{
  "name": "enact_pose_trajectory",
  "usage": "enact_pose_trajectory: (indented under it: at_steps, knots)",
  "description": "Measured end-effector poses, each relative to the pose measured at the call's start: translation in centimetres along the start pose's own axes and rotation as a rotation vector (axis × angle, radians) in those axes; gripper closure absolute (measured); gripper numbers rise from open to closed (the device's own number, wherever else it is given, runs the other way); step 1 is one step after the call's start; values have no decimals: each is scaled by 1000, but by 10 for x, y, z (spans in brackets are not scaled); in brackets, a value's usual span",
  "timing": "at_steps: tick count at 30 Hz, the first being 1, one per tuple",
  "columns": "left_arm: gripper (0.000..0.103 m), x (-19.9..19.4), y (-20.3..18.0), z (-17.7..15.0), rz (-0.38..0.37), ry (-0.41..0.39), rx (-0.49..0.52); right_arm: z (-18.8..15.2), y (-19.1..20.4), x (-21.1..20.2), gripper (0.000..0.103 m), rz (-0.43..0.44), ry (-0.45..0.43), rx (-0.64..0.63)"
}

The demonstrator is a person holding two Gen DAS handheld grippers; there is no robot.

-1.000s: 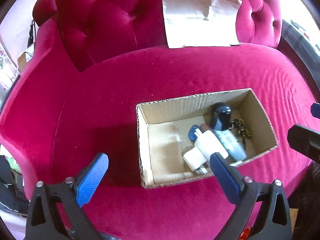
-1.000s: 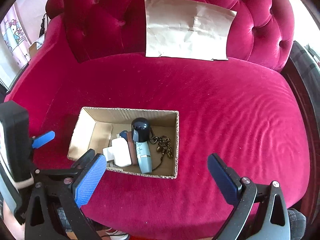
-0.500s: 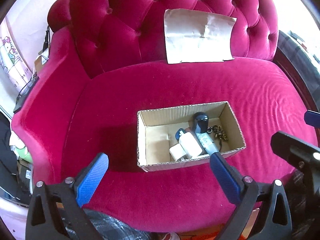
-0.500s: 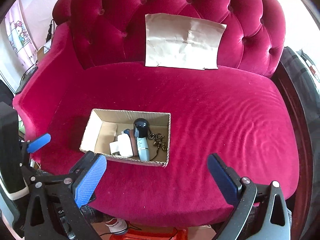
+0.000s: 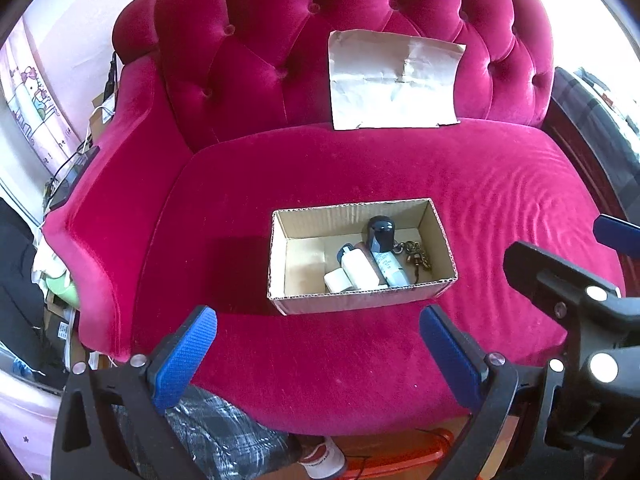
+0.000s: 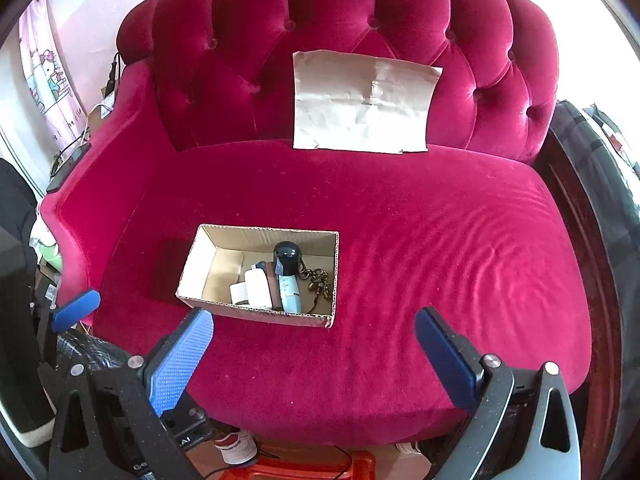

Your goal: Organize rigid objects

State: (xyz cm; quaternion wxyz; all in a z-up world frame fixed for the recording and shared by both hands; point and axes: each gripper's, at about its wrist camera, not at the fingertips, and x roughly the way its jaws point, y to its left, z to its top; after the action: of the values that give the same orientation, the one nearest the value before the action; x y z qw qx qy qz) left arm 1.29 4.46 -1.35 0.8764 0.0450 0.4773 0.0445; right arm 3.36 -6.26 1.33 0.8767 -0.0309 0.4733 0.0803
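Nearest the cameras, the left tool (image 5: 318,344) and the right tool (image 6: 314,344) both hang over the front edge of the sofa (image 6: 440,240), each with its blue pads spread wide apart and nothing between them. Beyond them, on the seat cushion, sits the open cardboard box (image 5: 352,304). Inside it lie a white charger (image 5: 360,270), a pale blue bottle (image 5: 390,266) with a dark cap, and a bunch of keys (image 5: 416,256), packed toward the box's right half; its left half is bare. No loose item shows on the cushion, so the sorting looks finished or nearly so. Farther back, a creased sheet of paper (image 6: 362,104) leans against the tufted backrest.
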Motion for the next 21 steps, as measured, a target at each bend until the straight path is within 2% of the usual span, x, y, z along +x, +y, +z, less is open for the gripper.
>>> enact_pose_trajectory:
  at_steps: [21]
  knots:
    - [0, -18, -5, 0, -7, -32, 4, -6, -3, -10, 0, -1, -14, 5]
